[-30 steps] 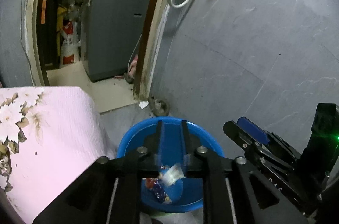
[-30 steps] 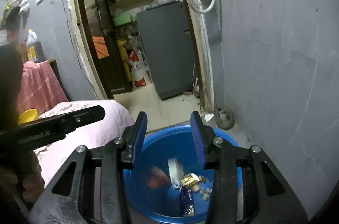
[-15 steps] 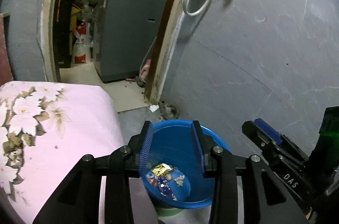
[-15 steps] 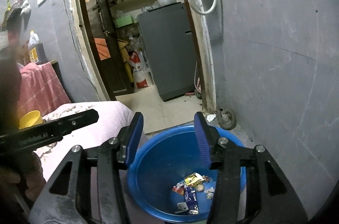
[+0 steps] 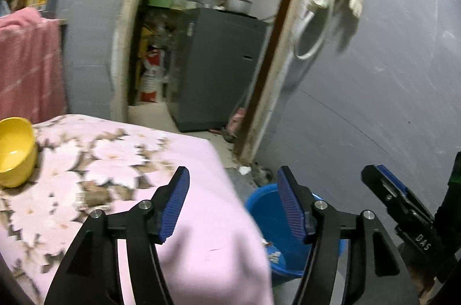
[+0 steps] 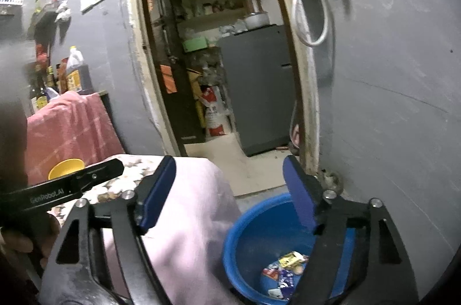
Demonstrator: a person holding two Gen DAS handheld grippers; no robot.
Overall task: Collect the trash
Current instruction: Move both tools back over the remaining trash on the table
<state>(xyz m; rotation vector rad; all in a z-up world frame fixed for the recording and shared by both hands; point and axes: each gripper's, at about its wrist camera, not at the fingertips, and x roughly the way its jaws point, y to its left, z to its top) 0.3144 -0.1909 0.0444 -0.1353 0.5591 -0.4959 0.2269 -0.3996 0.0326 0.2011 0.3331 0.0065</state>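
A: What does the left wrist view show?

B: The left hand-held gripper (image 5: 232, 202) fills the bottom centre, its jaws opening with nothing between the blue pads. Behind its left finger, a pink flowered cloth (image 5: 121, 161) spreads across the lower left, with a yellow bowl (image 5: 15, 150) sitting on it at the left edge. Behind the right finger, at lower centre-right, a blue basin (image 5: 269, 214) stands on the floor just beside the cloth's edge, with trash wrappers (image 5: 272, 253) inside. The right hand-held gripper (image 5: 386, 189) pokes in at lower right.

A: And the right wrist view?

B: The right hand-held gripper (image 6: 229, 191) spans the bottom, jaws opening wide and empty. The blue basin (image 6: 245, 221) sits at lower right, partly behind the right finger, and the trash wrappers (image 6: 283, 273) lie in a heap on its bottom. The pink cloth (image 6: 187, 207) is at lower centre-left. One finger of the left hand-held gripper (image 6: 75, 185) crosses the lower left, held by a hand (image 6: 17, 241); the yellow bowl (image 6: 64, 166) peeks out behind it. A doorway with a grey fridge (image 6: 256, 86) fills the upper centre.
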